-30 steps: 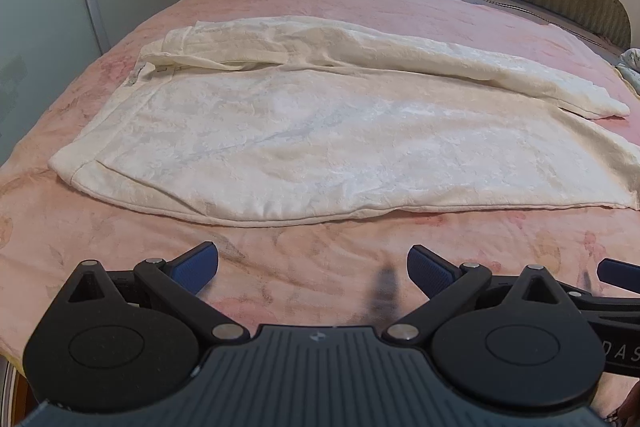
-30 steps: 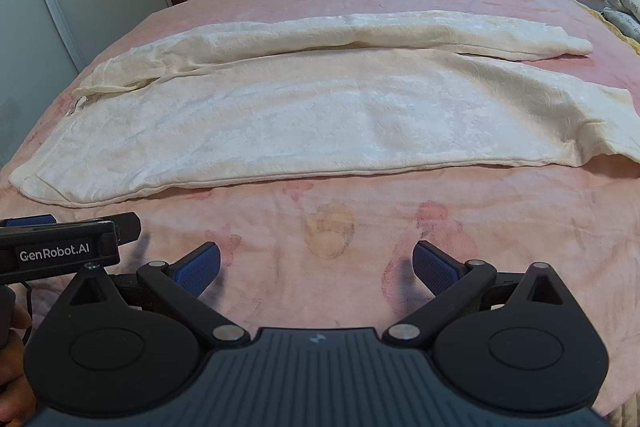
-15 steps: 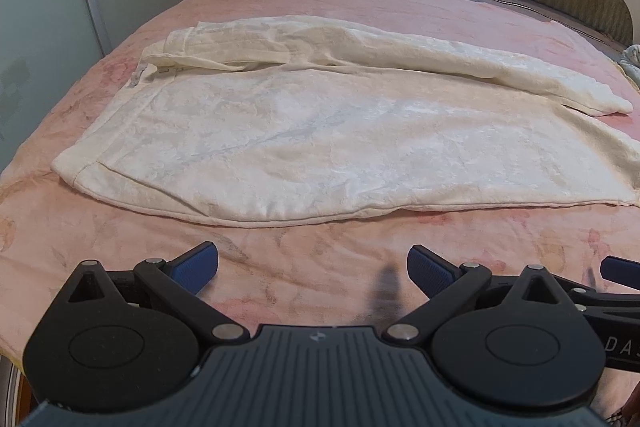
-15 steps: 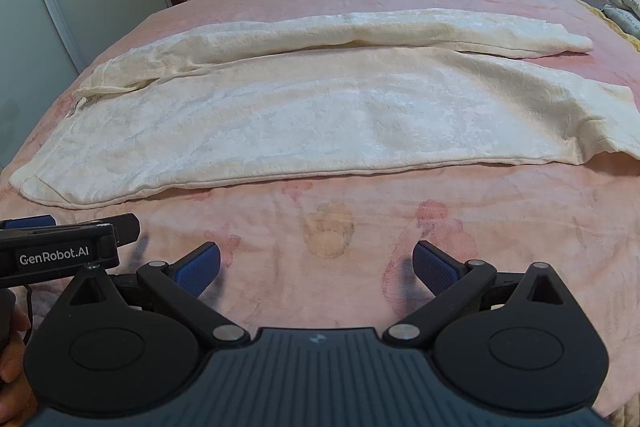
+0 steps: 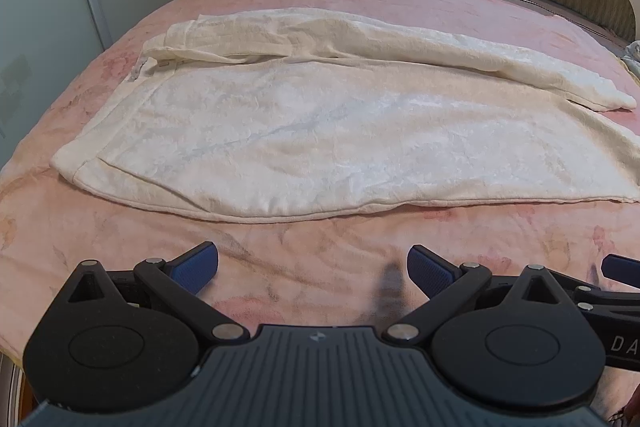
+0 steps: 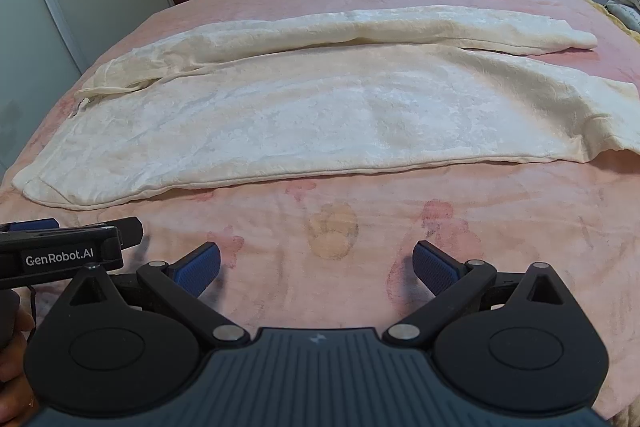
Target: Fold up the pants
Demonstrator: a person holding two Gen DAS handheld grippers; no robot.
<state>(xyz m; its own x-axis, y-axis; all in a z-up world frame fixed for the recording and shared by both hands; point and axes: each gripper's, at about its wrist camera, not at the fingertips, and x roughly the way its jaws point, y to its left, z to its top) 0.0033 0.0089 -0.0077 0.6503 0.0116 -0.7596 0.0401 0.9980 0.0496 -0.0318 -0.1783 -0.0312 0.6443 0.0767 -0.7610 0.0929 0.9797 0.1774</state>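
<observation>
**Cream pants laid out, both grippers still empty — a few ways this fold could go sideways**

The pants (image 5: 320,131) are spread across the pink blanket (image 5: 280,267), lying sideways to the person. One leg (image 6: 360,123) lies wide and flat on the near side, and the other leg (image 6: 360,31) is bunched into a narrow roll on the far side. Nothing looks folded yet, going by how it all lies.

Biggest risk, probably: that far leg is rumpled, so folding it over as it is would likely trap wrinkles and leave a lumpy stack. The fabric looks thin and soft, so a pinch might catch only the top layer and the bottom one would drag behind. The blanket is plush too, and a low grab at the near edge of the pants could snag blanket along with cloth. The right-hand end of the near leg already has a crease turned under, which could throw the edges out of line.

Pose-wise, the left gripper (image 5: 312,265) hovers over bare blanket just short of the near edge, jaws spread wide, holding nothing. The right gripper (image 6: 316,263) sits beside it, same deal: jaws apart, empty, pointed at the pants and tilted down toward the bed.
</observation>
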